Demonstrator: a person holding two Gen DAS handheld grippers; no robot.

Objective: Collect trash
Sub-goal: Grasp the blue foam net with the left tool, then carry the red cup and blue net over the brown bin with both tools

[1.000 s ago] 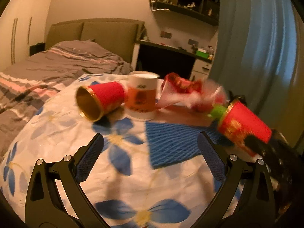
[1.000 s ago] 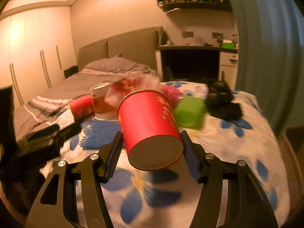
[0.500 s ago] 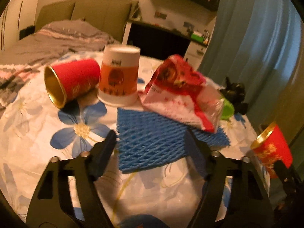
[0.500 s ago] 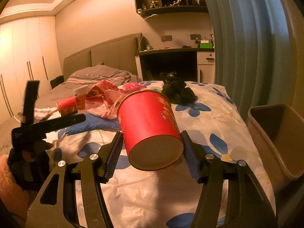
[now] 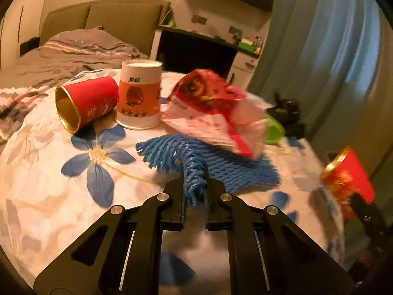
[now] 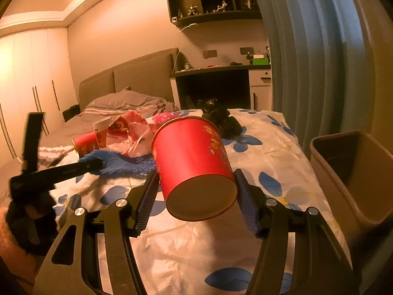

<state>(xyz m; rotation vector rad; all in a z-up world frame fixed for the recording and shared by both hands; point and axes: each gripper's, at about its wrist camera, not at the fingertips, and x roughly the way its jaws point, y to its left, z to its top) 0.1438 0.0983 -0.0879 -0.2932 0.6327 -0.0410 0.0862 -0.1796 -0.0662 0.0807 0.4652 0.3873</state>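
Since half a second ago the left gripper [image 5: 194,184] has gone from spread above the blue foam mesh sleeve [image 5: 208,162] to pinched tight on its near edge, bunching that edge into a twisted tuft between the black fingers [image 5: 175,196] and lifting it off the white tablecloth with blue flowers [image 5: 49,172]; the rest of the sleeve lies flat under the crumpled red-and-white plastic snack bag [image 5: 213,113]. The right gripper [image 6: 196,191] holds a red paper cup with gold print [image 6: 194,169] clamped between its ribbed pads [image 6: 147,196], the cup tilted with its pale base toward the camera and its gold rim pointing away (the same cup shows blurred at the right edge of the left wrist view). Just right of it, beside the table, stands an open beige plastic waste bin [image 6: 368,196]. On the table's far side a second red paper cup with a gold lining [image 5: 86,103] lies on its side, mouth toward the left camera, touching an upside-down white paper cup with an orange band [image 5: 140,98]. A green object [image 5: 275,130] peeks out behind the bag, too hidden to identify, and a dark lump [image 6: 221,120] sits near the far edge. Behind are a bed with grey bedding [image 5: 61,54] and a blue curtain [image 5: 331,49].
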